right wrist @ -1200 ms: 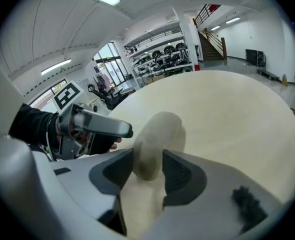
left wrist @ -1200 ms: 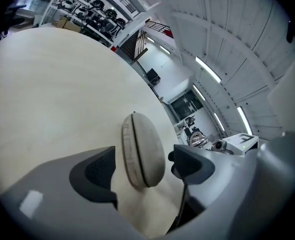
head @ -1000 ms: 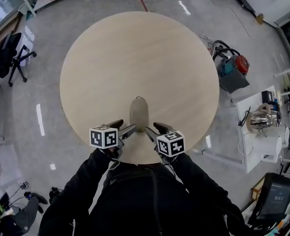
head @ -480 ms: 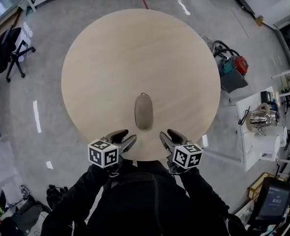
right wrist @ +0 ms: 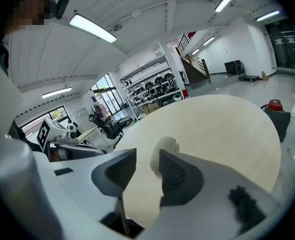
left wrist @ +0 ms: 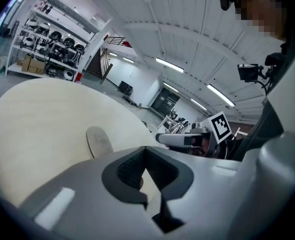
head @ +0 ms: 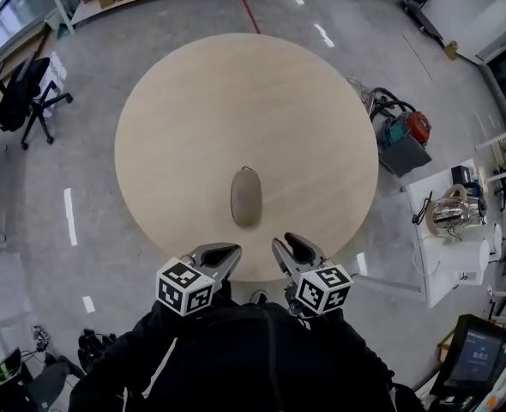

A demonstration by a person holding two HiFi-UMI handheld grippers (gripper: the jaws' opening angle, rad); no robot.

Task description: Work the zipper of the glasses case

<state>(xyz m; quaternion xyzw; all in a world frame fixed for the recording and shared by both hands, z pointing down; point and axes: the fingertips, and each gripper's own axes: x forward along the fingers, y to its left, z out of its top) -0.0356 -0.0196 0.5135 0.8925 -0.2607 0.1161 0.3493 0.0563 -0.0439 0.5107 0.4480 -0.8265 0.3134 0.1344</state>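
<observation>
Two gripper views settle it: left gripper [left wrist: 145, 156] pressed together, right gripper [right wrist: 148, 165] apart, just closing, empty; glasses case [head: 246, 197] untouched.

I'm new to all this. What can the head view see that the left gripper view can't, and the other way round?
Head view only: an office chair and a red and blue machine on the floor. Left gripper view only: ceiling lights, storage shelves, and the left gripper close up, jaws shut on nothing. Both: the round table, the glasses case lying untouched on it, and the right gripper, jaws apart though just closing, nothing between them.
</observation>
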